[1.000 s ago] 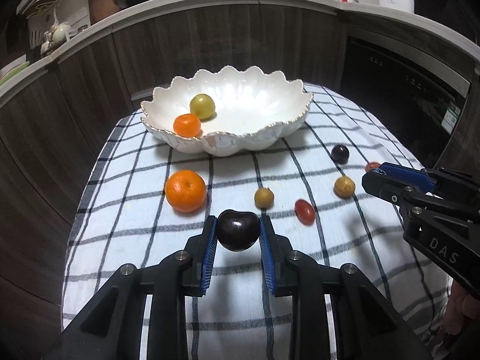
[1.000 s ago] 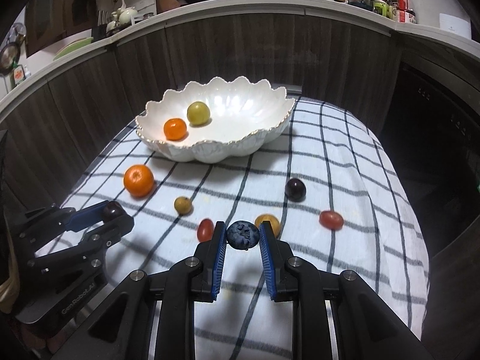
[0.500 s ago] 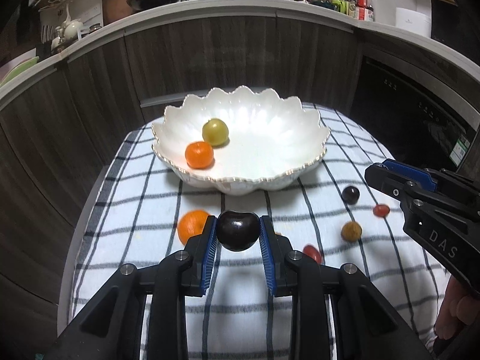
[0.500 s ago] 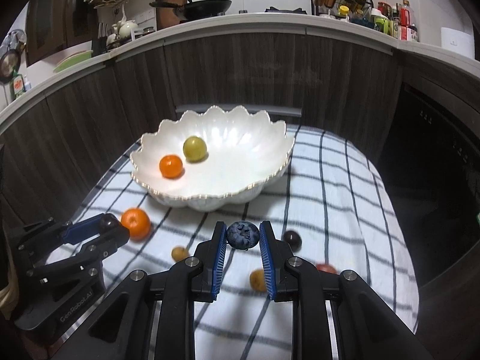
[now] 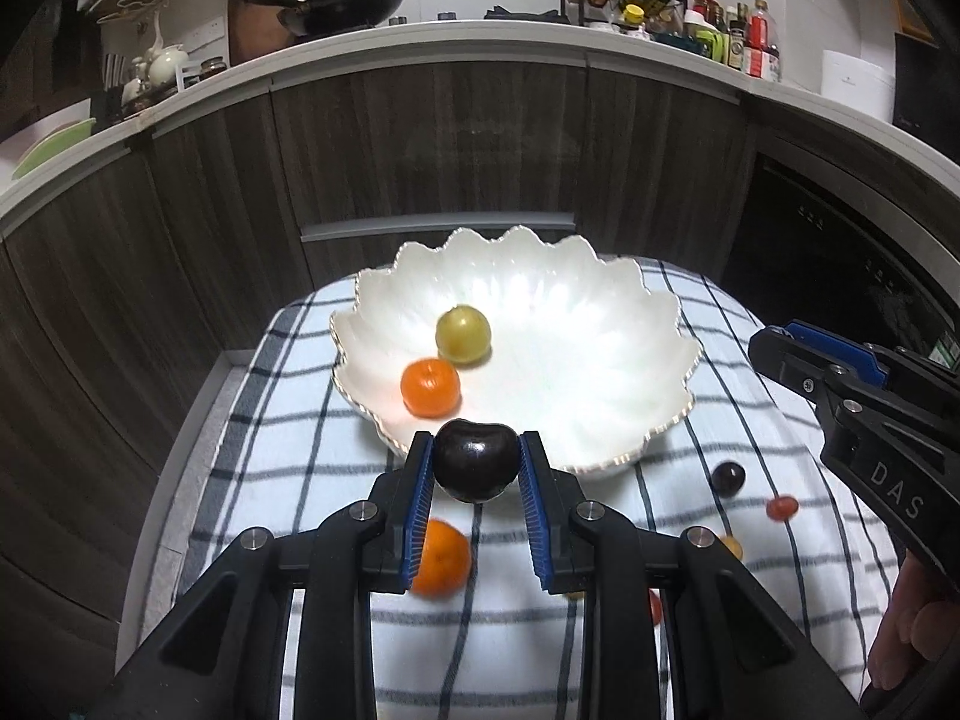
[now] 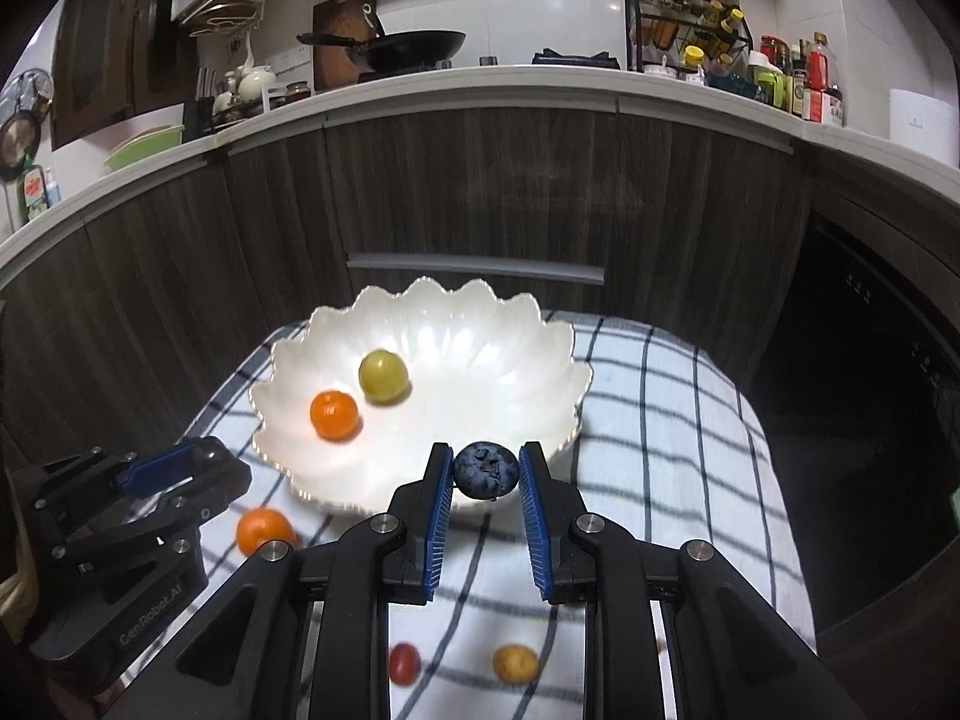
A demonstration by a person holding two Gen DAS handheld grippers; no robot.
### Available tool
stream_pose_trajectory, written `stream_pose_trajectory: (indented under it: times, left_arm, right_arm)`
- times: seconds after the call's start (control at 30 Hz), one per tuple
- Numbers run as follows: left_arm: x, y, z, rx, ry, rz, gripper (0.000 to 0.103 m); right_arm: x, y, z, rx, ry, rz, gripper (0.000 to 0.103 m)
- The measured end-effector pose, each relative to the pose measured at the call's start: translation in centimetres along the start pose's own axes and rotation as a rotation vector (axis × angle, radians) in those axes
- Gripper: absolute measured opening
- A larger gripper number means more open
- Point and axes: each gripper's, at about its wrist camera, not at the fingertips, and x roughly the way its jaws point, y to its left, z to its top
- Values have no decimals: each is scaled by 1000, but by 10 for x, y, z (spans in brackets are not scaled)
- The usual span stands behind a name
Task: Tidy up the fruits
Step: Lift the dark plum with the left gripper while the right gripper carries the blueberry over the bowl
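My left gripper (image 5: 476,461) is shut on a dark cherry (image 5: 476,457), held above the near rim of the white scalloped bowl (image 5: 648,414). My right gripper (image 6: 485,471) is shut on a blueberry (image 6: 485,469), also raised at the bowl's (image 6: 540,360) near rim. Inside the bowl lie a small orange (image 5: 429,387) and a yellow-green fruit (image 5: 462,334). On the checked cloth (image 5: 288,450) below remain a larger orange (image 5: 443,558), a dark grape (image 5: 728,477), a red cherry tomato (image 5: 782,506) and a yellowish fruit (image 6: 515,663).
The small table stands close to dark wooden cabinets (image 5: 480,138) under a counter with a wok (image 5: 348,3) and bottles. A dark appliance front (image 5: 840,252) is at the right. The other gripper's body (image 5: 864,420) shows at the right of the left wrist view.
Both grippers have risen and moved toward the bowl, each keeping its fruit. The bowl now sits nearer in both views and the loose fruits have dropped low in frame.
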Motion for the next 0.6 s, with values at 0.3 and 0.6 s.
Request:
stream_pose_trajectory:
  times: [0.3, 0.6]
  left_arm:
    - [14, 7, 18, -24, -7, 26, 28]
    - [34, 14, 28, -36, 12, 50, 28]
  right_arm:
    - [15, -4, 21, 20, -18, -11, 24]
    - [33, -4, 35, 8, -14, -27, 24]
